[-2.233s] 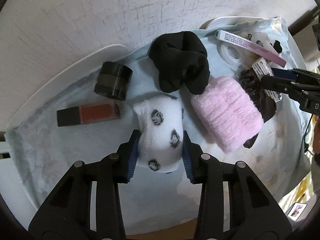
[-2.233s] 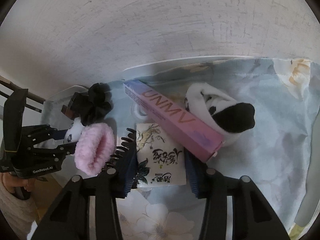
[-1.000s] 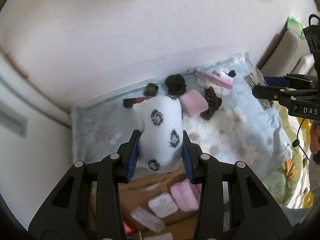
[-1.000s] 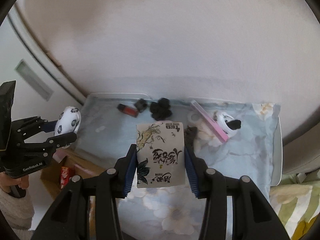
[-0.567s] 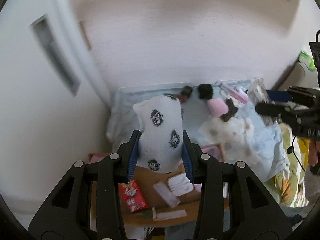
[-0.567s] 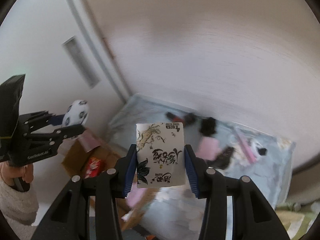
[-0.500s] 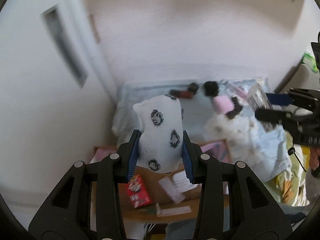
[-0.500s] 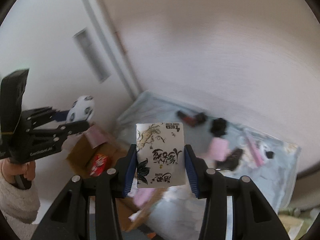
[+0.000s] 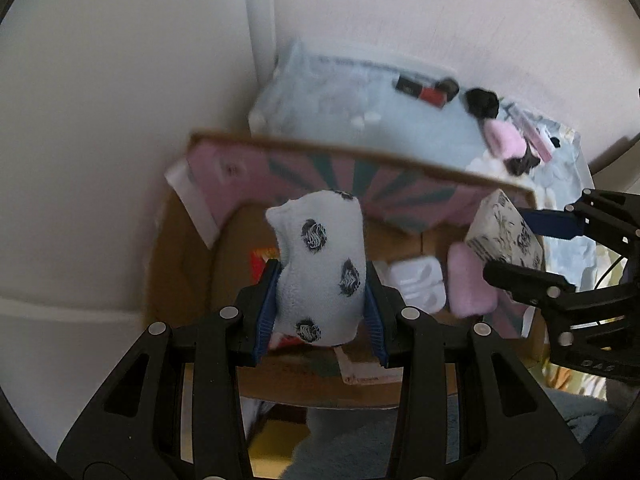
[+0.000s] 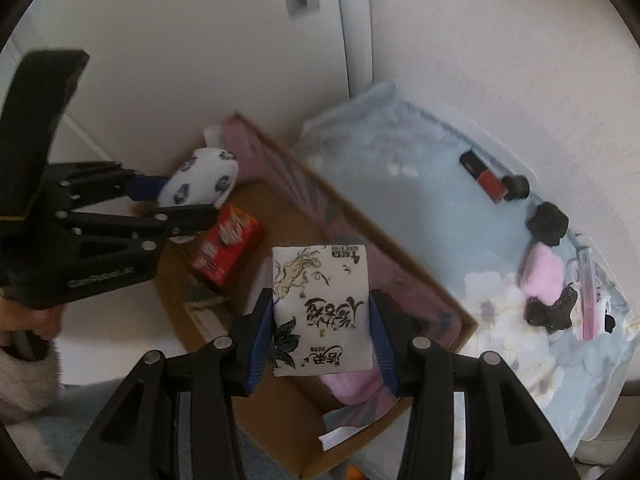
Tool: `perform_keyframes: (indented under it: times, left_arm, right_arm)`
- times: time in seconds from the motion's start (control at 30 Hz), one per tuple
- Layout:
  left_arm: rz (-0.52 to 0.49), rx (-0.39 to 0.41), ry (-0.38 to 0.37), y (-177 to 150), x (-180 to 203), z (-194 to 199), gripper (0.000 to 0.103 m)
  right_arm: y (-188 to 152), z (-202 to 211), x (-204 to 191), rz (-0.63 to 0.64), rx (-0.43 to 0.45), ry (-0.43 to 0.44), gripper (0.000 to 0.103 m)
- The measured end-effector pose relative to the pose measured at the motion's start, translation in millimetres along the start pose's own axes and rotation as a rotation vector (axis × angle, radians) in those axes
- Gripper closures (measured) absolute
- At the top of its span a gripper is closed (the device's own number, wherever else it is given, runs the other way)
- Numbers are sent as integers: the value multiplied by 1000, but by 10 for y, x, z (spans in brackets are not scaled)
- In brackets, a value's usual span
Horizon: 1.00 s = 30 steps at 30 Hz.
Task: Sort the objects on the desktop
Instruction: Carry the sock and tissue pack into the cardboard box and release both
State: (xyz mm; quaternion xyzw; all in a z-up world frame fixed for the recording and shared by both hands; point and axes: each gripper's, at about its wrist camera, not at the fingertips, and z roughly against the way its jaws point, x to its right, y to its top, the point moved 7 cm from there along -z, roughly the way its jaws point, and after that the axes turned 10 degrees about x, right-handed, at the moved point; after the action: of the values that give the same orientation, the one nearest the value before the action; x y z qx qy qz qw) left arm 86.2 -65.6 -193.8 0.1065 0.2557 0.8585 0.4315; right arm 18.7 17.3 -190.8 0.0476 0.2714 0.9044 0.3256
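Left gripper jaws clamp the sock; right gripper jaws clamp the packet. Above the box, early release risks landing outside its rim.

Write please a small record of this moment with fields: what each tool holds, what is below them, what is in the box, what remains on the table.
left tool: shut on spotted sock
right tool: shut on tissue pack
below both tools: open cardboard box, beside the table
in the box: red packet, white case, pink soft item
on the table cloth: red and black tube, black scrunchie, pink fluffy roll, dark hair clip, pink long box
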Motion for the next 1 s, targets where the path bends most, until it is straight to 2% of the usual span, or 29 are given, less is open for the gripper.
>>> perform_keyframes:
  times: [0.17,0.73,0.77,0.83,0.87,0.9,0.93,1.0]
  left_arm:
    - [-22,-34,-15,-165,17,-126,67]
    - [-30,-34,-22,-146,-40,-75,67]
    - [-32,-40,-41,-147,-17,-73,63]
    - [-39,-38,-55,-138,14,-47,44]
    - [-51,-24,-44,-118,32,-14,21]
    - [-65,-3,-36,-92,48,27,6]
    - [-79,19,-31,-65,65,67,3]
    - [-109,52,-24,3,107,147,1]
  right_arm:
    - [-99,-133,-46,-26,-38,16,61]
    - [-175,-147,-118,-68,-54,19,61]
    - [-181,-160,-124,-66,-63,16,58]
    - [-189,-169,-118,-65,-69,1,49]
    - [-193,-163,-115,-65,-70,-4,38]
    - [-191,-145,-108,-69,-67,-5,27]
    - [-189,-128,-104,-72,-62,-3,24]
    - [-172,-59,-88,-86,-40,8,23]
